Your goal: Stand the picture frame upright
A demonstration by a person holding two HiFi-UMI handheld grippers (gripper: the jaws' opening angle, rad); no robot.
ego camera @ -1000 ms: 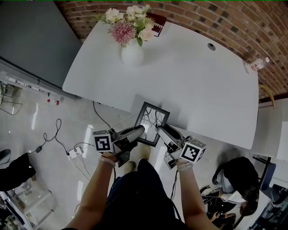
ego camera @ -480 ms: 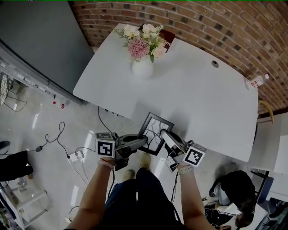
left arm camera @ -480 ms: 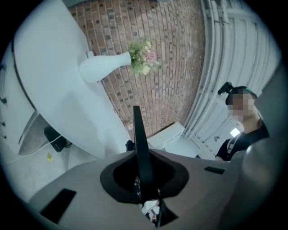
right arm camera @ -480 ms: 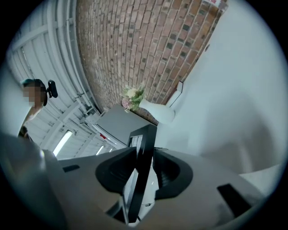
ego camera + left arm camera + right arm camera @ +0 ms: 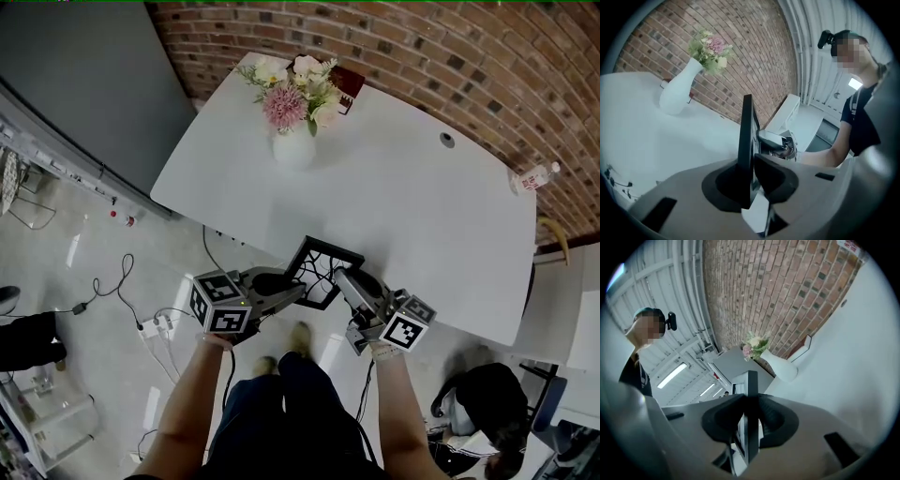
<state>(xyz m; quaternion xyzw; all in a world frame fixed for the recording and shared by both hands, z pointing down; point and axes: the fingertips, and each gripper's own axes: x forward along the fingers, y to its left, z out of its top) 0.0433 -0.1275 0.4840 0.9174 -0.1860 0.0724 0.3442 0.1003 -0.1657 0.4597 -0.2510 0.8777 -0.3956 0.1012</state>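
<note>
The picture frame is at the near edge of the white surface, well apart from the vase of flowers and on my side of it. It is turned so that one corner points away toward the vase. I have it between both sets of fingers. My left gripper comes at the frame's edge from the side away from the vase and to its left. In the left gripper view the dark frame stands edge-on between the two pads, both of them touching it, while those fingers are easing apart. My right gripper takes the opposite edge of the frame, farther from the vase than the frame's top corner. In the right gripper view its fingers are closing with the frame's edge upright between them and both pads against it. From above the frame looks raised and tilted rather than lying flat, but I cannot tell whether its lowest corner rests on the surface. Behind the vase, against the brick wall, a dark red book lies on the surface.
</note>
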